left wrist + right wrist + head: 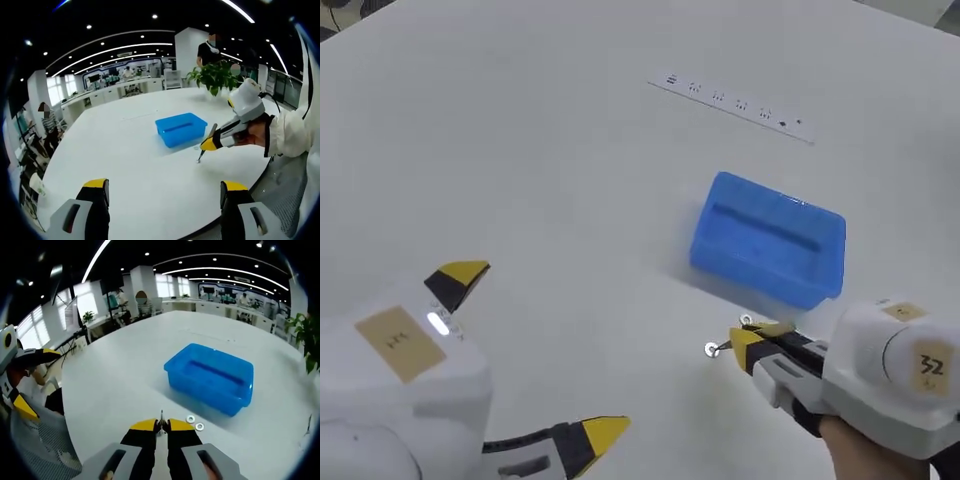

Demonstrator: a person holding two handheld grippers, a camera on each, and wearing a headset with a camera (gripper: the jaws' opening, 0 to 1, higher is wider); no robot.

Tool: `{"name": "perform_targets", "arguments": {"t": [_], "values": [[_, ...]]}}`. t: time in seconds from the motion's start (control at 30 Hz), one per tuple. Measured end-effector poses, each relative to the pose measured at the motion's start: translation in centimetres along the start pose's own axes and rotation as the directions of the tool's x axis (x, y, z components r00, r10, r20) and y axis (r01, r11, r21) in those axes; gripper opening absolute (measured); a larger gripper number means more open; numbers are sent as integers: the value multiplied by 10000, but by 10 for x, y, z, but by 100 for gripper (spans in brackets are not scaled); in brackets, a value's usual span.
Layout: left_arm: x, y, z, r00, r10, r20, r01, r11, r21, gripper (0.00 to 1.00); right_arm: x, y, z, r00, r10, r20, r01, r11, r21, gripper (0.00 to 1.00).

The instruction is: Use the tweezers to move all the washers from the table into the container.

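A blue plastic container stands on the white table, right of centre. My right gripper is shut on a thin pair of tweezers, just in front of the container. The tweezers' tip is low over the table. Two small metal washers lie just right of it, between the gripper and the container. One washer lies at the container's near side. My left gripper stands open and holds nothing at the lower left, well away from the washers.
A white power strip lies flat beyond the container. Open tabletop stretches left of the container. A potted plant and people stand past the table's far edge, with office desks behind.
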State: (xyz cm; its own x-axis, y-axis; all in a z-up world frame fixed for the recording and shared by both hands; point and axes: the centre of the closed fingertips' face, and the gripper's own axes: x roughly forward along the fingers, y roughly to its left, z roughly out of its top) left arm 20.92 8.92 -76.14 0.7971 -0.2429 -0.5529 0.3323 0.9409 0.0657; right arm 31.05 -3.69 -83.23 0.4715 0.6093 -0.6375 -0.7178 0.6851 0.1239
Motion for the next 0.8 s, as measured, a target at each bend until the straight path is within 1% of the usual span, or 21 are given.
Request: {"name": "perform_targets", "arguments": {"t": [0.1, 0.17, 0.23, 0.27, 0.33, 0.4, 0.5, 0.63, 0.8], "values": [[-1, -1, 3, 10000, -2, 94, 1, 10000, 34, 94, 1, -1, 0, 9998, -178, -42, 178, 9998, -91, 4], [-2, -1, 6, 9998, 42, 174, -43, 10000, 73, 94, 2, -1, -1, 9998, -187, -80, 187, 9998, -18, 4], [-5, 0, 8, 9996, 101, 262, -103, 9999, 77, 94, 1, -2, -2, 9996, -277, -89, 279, 9993, 236, 4], [-7, 0, 9, 9994, 139, 315, -141, 9999, 67, 94, 1, -2, -1, 9996, -274, -98, 279, 9979, 582, 4], [-9, 2, 10, 9991, 219, 361, -222, 9997, 71, 94, 1, -3, -1, 9997, -239, -98, 246, 9961, 853, 4], [-12, 4, 10, 9988, 297, 383, -300, 9995, 73, 94, 1, -3, -2, 9996, -268, -94, 276, 9951, 946, 4], [-14, 6, 9, 9983, 413, 400, -415, 9991, 31, 94, 2, -1, -3, 9995, -288, -112, 297, 9958, 871, 4], [-15, 6, 7, 9982, 461, 376, -461, 9989, -3, 94, 2, 1, -1, 9995, -307, -68, 312, 9964, 785, 4], [-13, 5, 7, 9984, 451, 329, -450, 9990, -32, 94, 5, -1, 2, 9994, -358, 23, 354, 9948, 954, 4]]}}
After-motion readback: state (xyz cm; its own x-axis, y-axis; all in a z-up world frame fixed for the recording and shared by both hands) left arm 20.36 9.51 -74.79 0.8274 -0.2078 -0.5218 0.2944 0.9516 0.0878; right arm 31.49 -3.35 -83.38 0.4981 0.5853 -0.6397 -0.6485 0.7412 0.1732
